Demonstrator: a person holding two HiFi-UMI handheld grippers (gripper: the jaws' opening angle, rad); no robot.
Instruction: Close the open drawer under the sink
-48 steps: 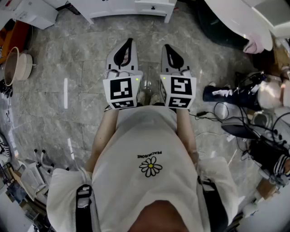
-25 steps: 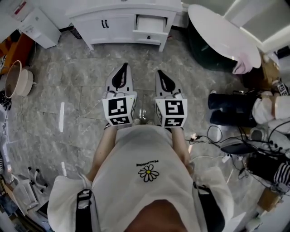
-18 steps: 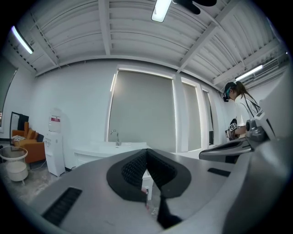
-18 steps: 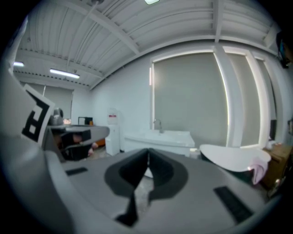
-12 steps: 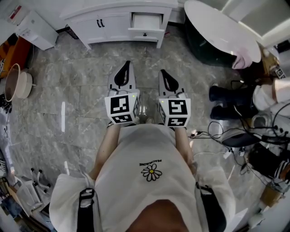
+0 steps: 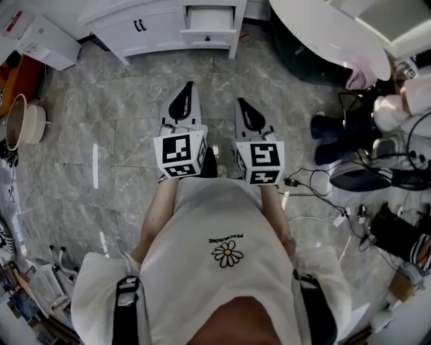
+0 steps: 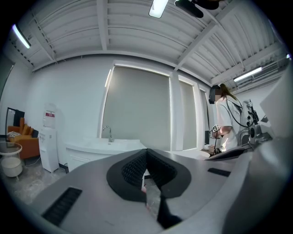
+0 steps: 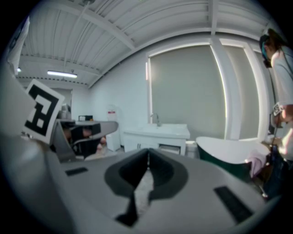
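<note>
Both forearms [image 6: 160, 205] reach forward side by side; the left gripper [image 6: 189, 86] and right gripper [image 6: 240, 102], both clenched and empty, point toward the open drawer [image 6: 209, 18] of the sink cabinet [image 6: 158, 32], well apart from it.

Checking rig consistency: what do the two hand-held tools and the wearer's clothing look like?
Left tool and right tool match: light grey tapered shells with black pads, each carrying a white cube with black square markers. Clothing: white T-shirt with a daisy print, black straps.
</note>
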